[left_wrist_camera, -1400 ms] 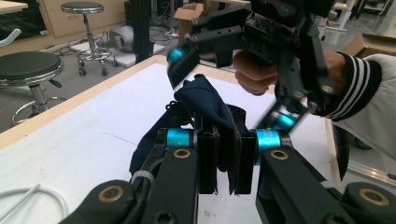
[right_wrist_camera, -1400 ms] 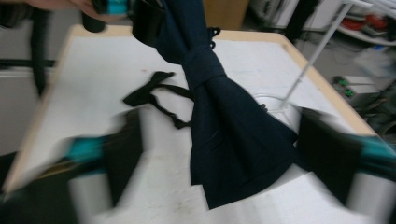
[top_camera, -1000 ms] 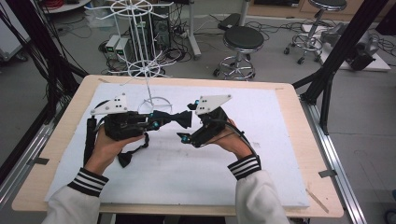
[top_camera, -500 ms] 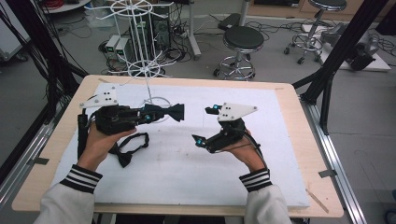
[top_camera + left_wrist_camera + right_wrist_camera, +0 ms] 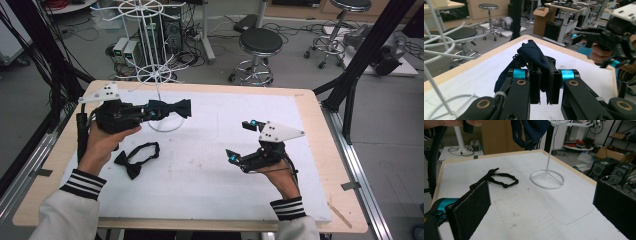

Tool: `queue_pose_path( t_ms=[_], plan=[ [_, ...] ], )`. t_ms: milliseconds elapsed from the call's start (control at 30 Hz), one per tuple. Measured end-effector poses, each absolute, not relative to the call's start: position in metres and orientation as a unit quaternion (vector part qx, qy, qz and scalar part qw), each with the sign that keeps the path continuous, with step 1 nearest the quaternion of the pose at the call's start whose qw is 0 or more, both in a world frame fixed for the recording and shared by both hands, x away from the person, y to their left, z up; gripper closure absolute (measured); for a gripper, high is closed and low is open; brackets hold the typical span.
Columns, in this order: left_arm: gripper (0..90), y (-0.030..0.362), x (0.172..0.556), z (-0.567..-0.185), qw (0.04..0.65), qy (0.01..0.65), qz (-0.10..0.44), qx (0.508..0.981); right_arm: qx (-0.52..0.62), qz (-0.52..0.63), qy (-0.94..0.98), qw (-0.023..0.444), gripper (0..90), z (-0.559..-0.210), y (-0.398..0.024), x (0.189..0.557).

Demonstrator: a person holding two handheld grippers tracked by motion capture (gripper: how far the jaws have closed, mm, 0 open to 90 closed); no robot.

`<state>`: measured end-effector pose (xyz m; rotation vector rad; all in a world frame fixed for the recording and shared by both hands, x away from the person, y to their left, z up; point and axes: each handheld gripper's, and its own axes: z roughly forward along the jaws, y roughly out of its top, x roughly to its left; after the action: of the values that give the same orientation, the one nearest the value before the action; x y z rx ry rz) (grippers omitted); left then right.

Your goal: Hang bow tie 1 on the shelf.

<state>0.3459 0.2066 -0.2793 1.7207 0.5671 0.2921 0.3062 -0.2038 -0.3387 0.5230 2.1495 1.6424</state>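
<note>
My left gripper [image 5: 156, 113] [image 5: 543, 86] is shut on a navy bow tie [image 5: 172, 108] [image 5: 534, 53] and holds it in the air beside the white wire rack [image 5: 158, 60]. In the right gripper view the navy bow tie [image 5: 532, 129] hangs at the top, near the rack's pole. A black bow tie [image 5: 136, 157] [image 5: 499, 178] with its strap looped lies flat on the white mat, below the left hand. My right gripper [image 5: 239, 140] [image 5: 541, 212] stands open over the right half of the mat, with nothing between its pads.
The rack's ring base [image 5: 165, 123] [image 5: 547, 179] rests on the white mat [image 5: 210, 175] at back left, and its wire arms [image 5: 441, 46] reach out near the left gripper. The wooden table edge [image 5: 320, 150] frames the mat. Stools and cables are on the floor behind.
The two grippers were close together at the navy bow tie. The right one has drawn away to the right and stands open. The left one has carried the tie left, toward the rack.
</note>
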Motion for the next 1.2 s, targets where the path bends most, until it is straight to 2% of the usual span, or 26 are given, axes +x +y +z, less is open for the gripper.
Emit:
queue_pose_path(
  t_ms=[333, 867, 1200],
  plan=[
    [83.5, 0.213, 0.358, -0.272, 0.604, 0.273, 0.141, 0.736, 0.204, 0.606, 0.736, 0.222, 0.7, -0.336, -0.225, 0.288],
    [83.5, 0.216, 0.374, -0.272, 0.601, 0.309, 0.172, 0.717, 0.262, 0.611, 0.707, 0.243, 0.6, -0.379, -0.256, 0.272],
    [83.5, 0.216, 0.384, -0.268, 0.572, 0.338, 0.175, 0.727, 0.292, 0.594, 0.709, 0.246, 0.6, -0.403, -0.261, 0.266]
  ],
)
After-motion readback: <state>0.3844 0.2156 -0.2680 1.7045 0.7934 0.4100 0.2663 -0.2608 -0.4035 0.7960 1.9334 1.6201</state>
